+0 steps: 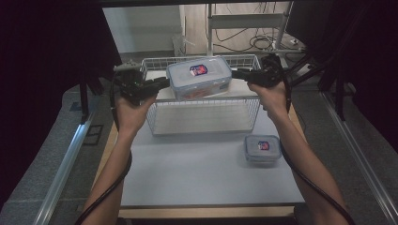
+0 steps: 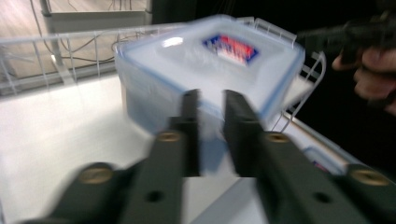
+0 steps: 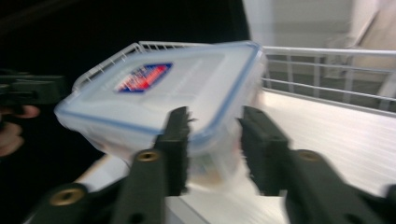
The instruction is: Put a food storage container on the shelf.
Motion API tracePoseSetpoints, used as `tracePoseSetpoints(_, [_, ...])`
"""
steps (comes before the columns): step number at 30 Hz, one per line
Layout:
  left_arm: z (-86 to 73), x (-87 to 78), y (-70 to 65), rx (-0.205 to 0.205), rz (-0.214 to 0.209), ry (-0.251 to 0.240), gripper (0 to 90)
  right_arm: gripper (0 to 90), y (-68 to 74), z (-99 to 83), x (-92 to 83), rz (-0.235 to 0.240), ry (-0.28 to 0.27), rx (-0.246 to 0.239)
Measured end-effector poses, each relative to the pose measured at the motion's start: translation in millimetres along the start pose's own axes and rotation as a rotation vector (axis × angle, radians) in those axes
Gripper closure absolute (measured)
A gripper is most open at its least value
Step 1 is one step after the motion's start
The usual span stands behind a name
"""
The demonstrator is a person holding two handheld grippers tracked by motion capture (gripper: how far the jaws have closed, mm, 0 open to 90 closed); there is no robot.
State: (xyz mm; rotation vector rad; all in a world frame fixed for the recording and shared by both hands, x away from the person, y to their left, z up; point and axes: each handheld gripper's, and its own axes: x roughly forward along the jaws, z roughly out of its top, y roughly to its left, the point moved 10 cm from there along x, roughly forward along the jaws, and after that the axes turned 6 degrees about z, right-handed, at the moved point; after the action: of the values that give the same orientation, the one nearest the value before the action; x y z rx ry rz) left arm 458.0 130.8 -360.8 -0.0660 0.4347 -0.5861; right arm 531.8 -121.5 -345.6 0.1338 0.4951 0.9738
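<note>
Up close, the left gripper (image 2: pixel 210 135) has its flat black jaws narrowed on one end flap of a big clear plastic box (image 1: pixel 199 77), and the right gripper (image 1: pixel 240 74) pinches the flap at the opposite end, though blur hides just how firmly either grips. That box is rectangular with rounded corners, a blue-edged snap lid and a red-and-blue sticker on top; it hangs between the two grippers above the white wire basket (image 1: pixel 202 123), tilted a little. Further out, a smaller box (image 1: pixel 262 148) of the same kind sits on the smooth white table (image 1: pixel 187 178), near the basket's right front corner.
</note>
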Motion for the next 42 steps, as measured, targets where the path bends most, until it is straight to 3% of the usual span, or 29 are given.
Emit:
tracePoseSetpoints(2, [-11.5, -1.1, -4.3, 0.01, -0.006, 0.005, 89.8, 75.9, -0.5, -5.1, -4.5, -0.022, 0.008, -0.032])
tracePoseSetpoints(5, [-27.4, 2.5, -13.0, 0.013, -0.038, 0.026, 89.9, 82.1, -1.6, -12.4, -5.0, -0.044, 0.032, -0.055])
tracePoseSetpoints(8, [-35.1, 8.6, -19.4, 0.017, -0.055, 0.038, 90.0, 82.2, -4.9, -18.1, -0.6, -0.081, 0.052, -0.072])
tracePoseSetpoints(11, [-38.6, 15.6, -19.4, 0.035, -0.033, 0.049, 89.9, 78.6, -9.9, -21.9, 7.0, -0.116, 0.066, -0.074])
tracePoseSetpoints(16, [-35.8, 23.0, -13.6, 0.013, -0.025, 0.046, 89.8, 74.9, -17.6, -25.5, 18.2, -0.15, 0.076, -0.067])
tracePoseSetpoints(26, [-28.1, 39.3, -1.8, -0.01, 0.009, 0.068, 89.8, 73.5, -17.7, -27.5, 21.5, -0.141, 0.076, -0.054])
tracePoseSetpoints(31, [-25.4, 44.8, 1.1, 0.0, 0.027, 0.083, 89.7, 72.7, -16.1, -28.7, 22.4, -0.133, 0.078, -0.058])
tracePoseSetpoints(37, [-24.6, 43.3, -0.8, -0.002, 0.025, 0.077, 89.6, 71.1, -15.5, -30.0, 21.7, -0.127, 0.078, -0.061])
tracePoseSetpoints(42, [-30.6, 33.4, -5.8, 0.027, 0.026, 0.07, 81.9, 66.4, -6.3, -32.5, 13.7, -0.1, 0.067, -0.079])
